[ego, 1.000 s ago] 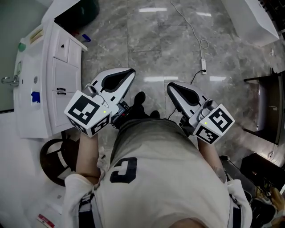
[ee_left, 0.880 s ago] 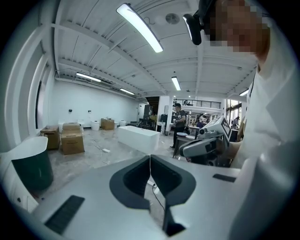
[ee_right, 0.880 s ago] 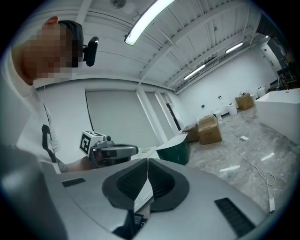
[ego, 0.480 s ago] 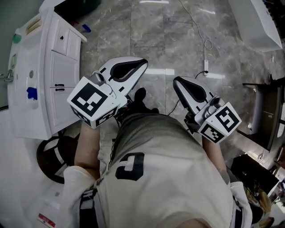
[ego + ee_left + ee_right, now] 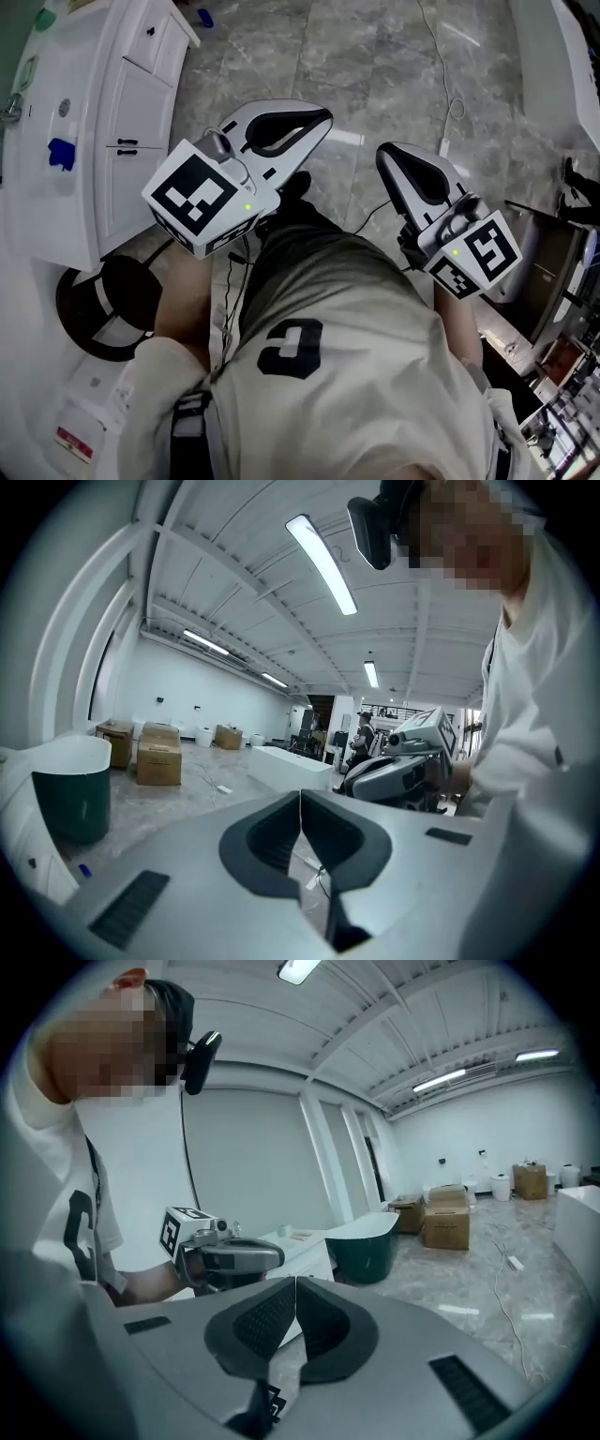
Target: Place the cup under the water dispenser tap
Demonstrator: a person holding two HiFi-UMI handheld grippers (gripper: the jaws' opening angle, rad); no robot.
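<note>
Stretching under everything is the grey marble floor (image 5: 375, 56), with a white cabinet (image 5: 141, 103) at the left and a dark green tub (image 5: 366, 1246) beside it. The person (image 5: 319, 375) holds both tongs out over the floor. The left tongs (image 5: 317, 122) and right tongs (image 5: 389, 157) are each closed tight on nothing. A small pale thing (image 5: 284, 1231) on the cabinet may be the cup; I cannot tell.
</note>
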